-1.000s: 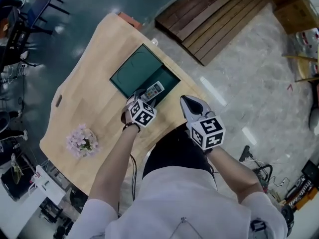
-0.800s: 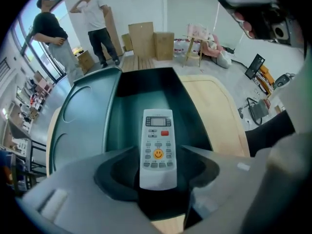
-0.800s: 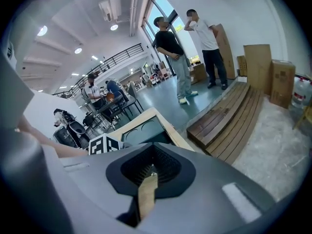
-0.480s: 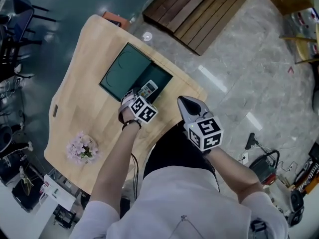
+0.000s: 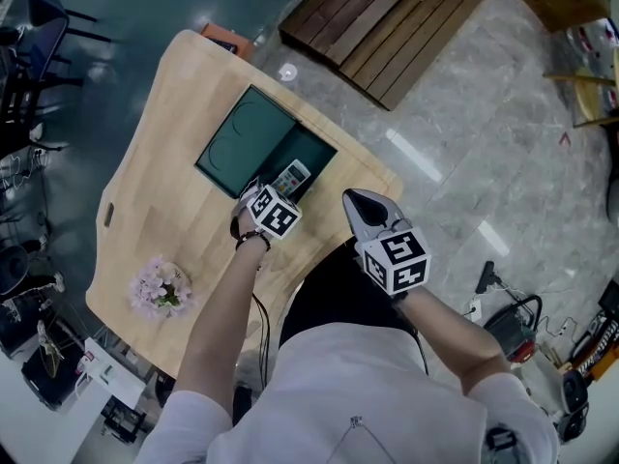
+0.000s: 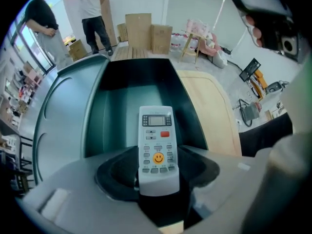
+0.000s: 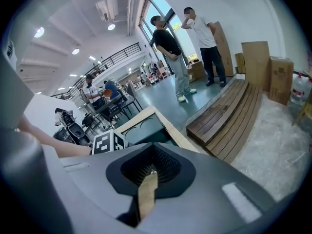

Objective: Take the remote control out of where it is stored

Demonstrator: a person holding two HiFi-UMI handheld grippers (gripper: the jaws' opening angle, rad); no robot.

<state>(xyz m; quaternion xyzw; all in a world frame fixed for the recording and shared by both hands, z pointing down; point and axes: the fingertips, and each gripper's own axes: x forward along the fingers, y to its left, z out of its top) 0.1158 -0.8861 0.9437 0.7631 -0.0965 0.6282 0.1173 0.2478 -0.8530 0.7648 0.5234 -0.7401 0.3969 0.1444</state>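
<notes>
Head view: the left gripper (image 5: 280, 190) sits at the centre of the frame, at the near edge of a dark green case (image 5: 242, 138) on a wooden table (image 5: 164, 201). The remote control (image 5: 291, 176) sticks out from its tips, over the open right-hand compartment of the case. The right gripper (image 5: 356, 201) hangs just to the right, above the table's near right edge and apart from the case. A bunch of pale flowers (image 5: 160, 286) lies at lower left, well apart; bare tabletop surrounds the case to the left and below.

Left gripper view: the jaws are clamped on the lower end of the remote control (image 6: 156, 140), buttons facing up, its upper end pointing over the dark compartment (image 6: 136, 89). The compartment's walls stand off to both sides of the remote. The case's flat lid area (image 6: 63, 116) fills the left, table (image 6: 209, 106) the right.

Right gripper view: the jaws of the right gripper (image 7: 149, 175) are together with nothing in them, only a thin slit showing wood. The case (image 7: 146, 128) lies ahead at centre, wooden planks (image 7: 229, 116) on the floor to the right.
</notes>
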